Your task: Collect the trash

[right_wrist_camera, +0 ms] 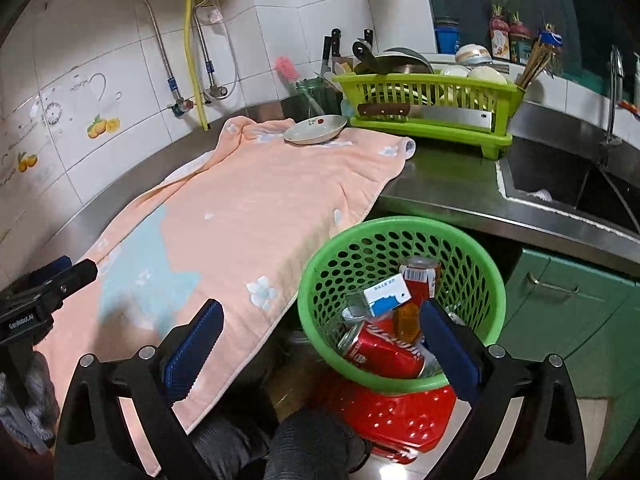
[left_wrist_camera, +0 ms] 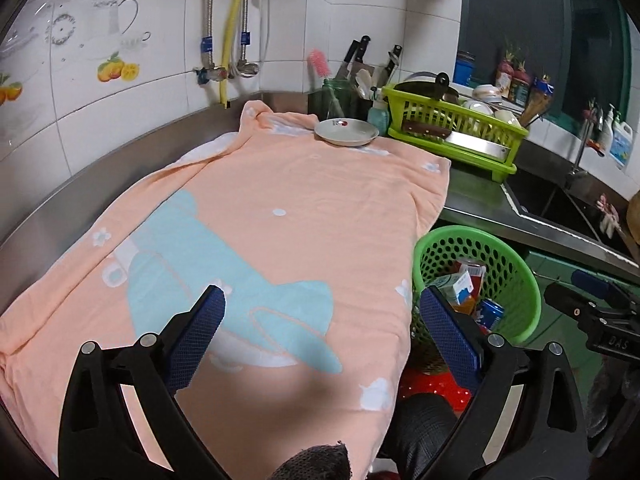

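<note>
A green perforated basket stands on a red stool beside the counter. It holds a red can, a second red can, a white and blue carton and a small amber bottle. My right gripper is open and empty, with one finger over the towel's edge and the other over the basket. My left gripper is open and empty above the peach towel; the basket lies to its right. No loose trash shows on the towel.
A white plate rests on the towel's far end. Behind it are a lime dish rack with a cleaver, a knife block and a jar. A steel sink and green cabinets are on the right. Tiled wall with pipes runs along the left.
</note>
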The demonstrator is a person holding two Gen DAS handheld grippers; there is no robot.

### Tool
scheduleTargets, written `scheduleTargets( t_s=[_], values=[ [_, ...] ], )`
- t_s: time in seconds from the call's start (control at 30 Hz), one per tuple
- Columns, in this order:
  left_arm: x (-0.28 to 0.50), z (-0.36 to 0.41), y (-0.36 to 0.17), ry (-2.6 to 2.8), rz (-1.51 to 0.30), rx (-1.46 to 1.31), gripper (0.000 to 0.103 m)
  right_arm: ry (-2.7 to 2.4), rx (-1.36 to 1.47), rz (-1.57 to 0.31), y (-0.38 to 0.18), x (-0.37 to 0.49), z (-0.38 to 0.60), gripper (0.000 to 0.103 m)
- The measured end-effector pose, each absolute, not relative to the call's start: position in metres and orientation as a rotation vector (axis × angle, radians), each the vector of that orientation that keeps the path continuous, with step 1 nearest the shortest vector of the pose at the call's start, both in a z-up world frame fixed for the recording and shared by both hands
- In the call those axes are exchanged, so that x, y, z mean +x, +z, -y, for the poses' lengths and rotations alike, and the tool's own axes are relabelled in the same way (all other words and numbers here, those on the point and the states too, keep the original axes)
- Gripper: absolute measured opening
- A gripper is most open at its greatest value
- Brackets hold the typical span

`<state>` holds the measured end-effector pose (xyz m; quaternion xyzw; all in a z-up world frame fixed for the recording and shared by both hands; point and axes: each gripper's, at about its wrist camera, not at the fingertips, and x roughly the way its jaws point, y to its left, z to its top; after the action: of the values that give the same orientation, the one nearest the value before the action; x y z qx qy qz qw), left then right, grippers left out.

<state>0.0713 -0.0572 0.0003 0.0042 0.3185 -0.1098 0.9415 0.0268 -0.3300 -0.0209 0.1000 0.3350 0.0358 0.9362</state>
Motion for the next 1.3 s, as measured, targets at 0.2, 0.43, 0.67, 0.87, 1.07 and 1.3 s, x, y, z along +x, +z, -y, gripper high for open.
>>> scheduleTargets(
  t_s=[0.2, 0.43, 0.67, 0.87, 1.07, 1.3],
  values=[
    [0.062, 0.062, 0.003, -0.236, -0.625, 0.028, 0.096, 0.045, 0.182, -0.659, -0.015, 0.020, 0.330, 0.095],
    [0.059, 0.064, 0.002, -0.243, -0.631, 0.019, 0.096, 0.038, 0.194, -0.656, -0.015, 0.015, 0.334, 0.095],
    [0.058, 0.066, 0.000, -0.251, -0.636, 0.013, 0.096, 0.024, 0.200, -0.643, -0.013, 0.009, 0.338, 0.095],
    [0.057, 0.068, -0.001, -0.253, -0.640, 0.012, 0.096, 0.024, 0.201, -0.643, -0.013, 0.008, 0.337, 0.095],
    [0.058, 0.069, -0.001, -0.252, -0.643, 0.008, 0.096, 0.022, 0.204, -0.641, -0.013, 0.008, 0.335, 0.095],
    [0.058, 0.069, -0.001, -0.250, -0.639, 0.003, 0.096, 0.020, 0.197, -0.642, -0.013, 0.007, 0.331, 0.095]
  ],
)
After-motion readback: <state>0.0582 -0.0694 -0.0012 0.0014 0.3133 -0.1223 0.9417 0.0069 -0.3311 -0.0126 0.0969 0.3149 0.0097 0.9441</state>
